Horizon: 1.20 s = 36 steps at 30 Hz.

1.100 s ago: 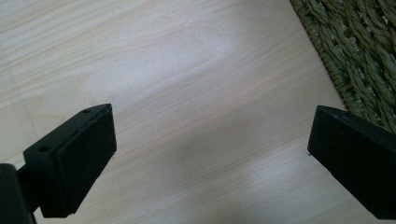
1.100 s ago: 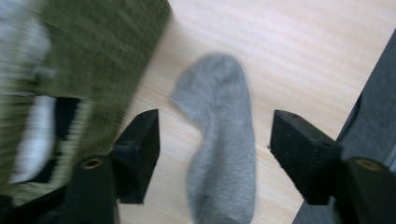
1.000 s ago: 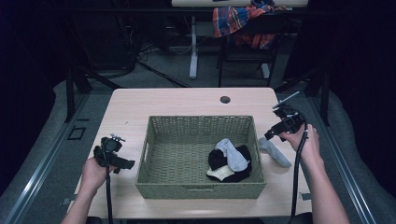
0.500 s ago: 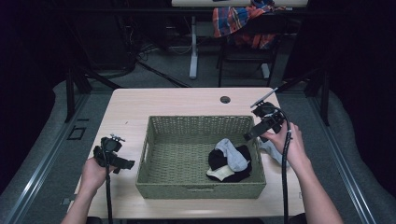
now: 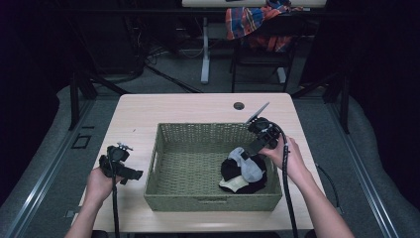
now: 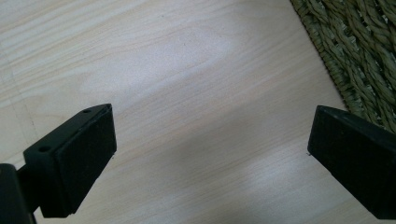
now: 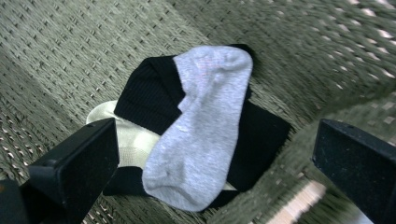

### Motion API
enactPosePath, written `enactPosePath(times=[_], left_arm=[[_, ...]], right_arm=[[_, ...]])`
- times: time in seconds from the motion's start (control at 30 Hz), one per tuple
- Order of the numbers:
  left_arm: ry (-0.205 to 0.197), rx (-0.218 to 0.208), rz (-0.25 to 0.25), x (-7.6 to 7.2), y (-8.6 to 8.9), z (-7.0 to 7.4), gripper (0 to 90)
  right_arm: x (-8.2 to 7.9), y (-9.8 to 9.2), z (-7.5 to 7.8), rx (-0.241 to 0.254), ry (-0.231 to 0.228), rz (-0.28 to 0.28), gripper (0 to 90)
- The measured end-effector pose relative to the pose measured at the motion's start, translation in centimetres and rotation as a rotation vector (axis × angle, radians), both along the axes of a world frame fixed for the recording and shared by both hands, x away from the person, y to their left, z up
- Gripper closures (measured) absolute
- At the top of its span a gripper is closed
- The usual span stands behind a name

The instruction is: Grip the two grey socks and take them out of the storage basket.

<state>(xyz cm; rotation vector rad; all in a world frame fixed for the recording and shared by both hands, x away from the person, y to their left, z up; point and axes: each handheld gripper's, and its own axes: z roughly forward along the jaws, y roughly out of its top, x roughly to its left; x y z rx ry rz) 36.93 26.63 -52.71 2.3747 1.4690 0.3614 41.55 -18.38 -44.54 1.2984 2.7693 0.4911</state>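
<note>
The grey sock (image 5: 246, 162) lies on top of a small pile in the lower right of the woven basket (image 5: 168, 130) in the high view, draped over a black sock (image 5: 232, 170), with a cream sock (image 5: 232, 184) showing beneath. In the right gripper view the grey sock (image 7: 201, 126) runs its long axis from upper right to lower left of the frame, its rounded end at the lower left, and the black sock (image 7: 147, 100) spreads wider under it on both sides, the cream sock (image 7: 133, 137) peeking out at the left.

The pile sits close to the basket's right wall and near wall; the left half of the basket floor is bare weave, open room on that side. The right gripper (image 5: 257, 144) hangs over the basket's right rim, just above and right of the pile. Its jaws have just been opening and stand wide apart, nothing between them, the socks lying beyond the pads.

The left gripper (image 5: 130, 174) is held over the table (image 5: 198, 106) left of the basket, apart from its wall; in the left gripper view its jaws are spread wide over bare pale wood (image 6: 187, 93), with the basket's edge (image 6: 355, 51) in the upper right corner.

The table is light wood with a dark round hole (image 5: 238, 105) near its far edge. Beyond it, the room is dim, with a plaid cloth (image 5: 252, 22) draped on a chair at the top of the frame.
</note>
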Motion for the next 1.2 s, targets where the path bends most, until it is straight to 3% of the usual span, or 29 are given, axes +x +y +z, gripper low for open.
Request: enactPosePath(times=[0.1,0.27,0.33,0.43,0.57,0.73,0.97,1.03,1.1,1.13,1.2], left_arm=[[0.003,0.001,-0.003,0.0,0.0,0.0,1.2],[0.002,0.001,-0.003,0.0,0.0,0.0,1.2],[0.002,0.001,-0.002,0.0,0.0,0.0,1.2],[-0.001,0.001,0.000,0.0,0.0,0.0,1.2],[0.001,-0.001,0.000,0.0,0.0,0.0,1.2],[-0.001,0.000,-0.001,0.0,0.0,0.0,1.2],[-0.001,0.001,-0.001,0.0,0.0,0.0,1.3],[0.000,0.001,0.000,0.0,0.0,0.0,1.2],[-0.001,0.000,0.000,0.0,0.0,0.0,1.3],[0.001,0.000,-0.001,0.0,0.0,0.0,1.3],[0.001,0.000,-0.002,0.0,0.0,0.0,1.2]], right_arm=[[0.1,0.6,-0.3,-0.023,-0.005,0.022,3.8],[0.3,1.5,-1.0,-0.017,-0.006,0.027,15.1],[0.5,1.9,-1.6,-0.017,0.019,0.035,26.0],[0.5,2.2,-2.1,-0.019,0.033,0.037,28.1],[0.7,2.7,-2.8,-0.043,0.029,0.034,42.9],[0.8,3.2,-3.9,-0.064,0.039,0.027,48.2],[1.2,3.9,-5.5,-0.146,0.080,0.026,54.8],[1.2,4.0,-5.7,-0.150,0.087,0.021,55.7],[1.3,4.1,-6.0,-0.162,0.093,0.023,61.0],[1.3,4.1,-6.1,-0.175,0.096,0.025,68.1],[1.3,4.0,-6.2,-0.180,0.095,0.023,70.5]])
